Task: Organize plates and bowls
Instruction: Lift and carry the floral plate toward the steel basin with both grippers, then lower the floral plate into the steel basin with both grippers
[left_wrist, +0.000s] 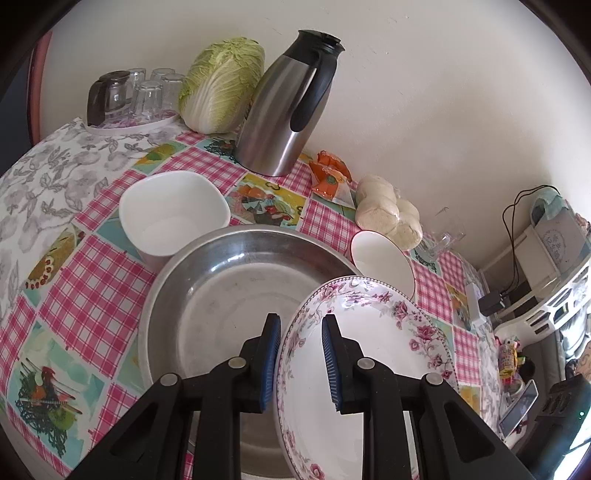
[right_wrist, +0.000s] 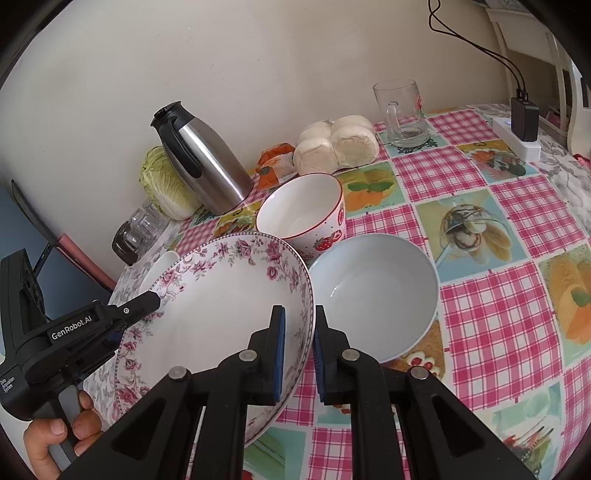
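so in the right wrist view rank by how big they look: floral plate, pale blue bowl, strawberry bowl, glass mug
1. floral plate, though it is held nearest the camera, which inflates it
2. pale blue bowl
3. strawberry bowl
4. glass mug, farthest back, so its true size is unsure

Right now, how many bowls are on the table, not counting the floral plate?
4: a square white bowl at the left, a steel basin beside it, a strawberry bowl behind the plate, a pale blue bowl right of it. Others may be hidden.
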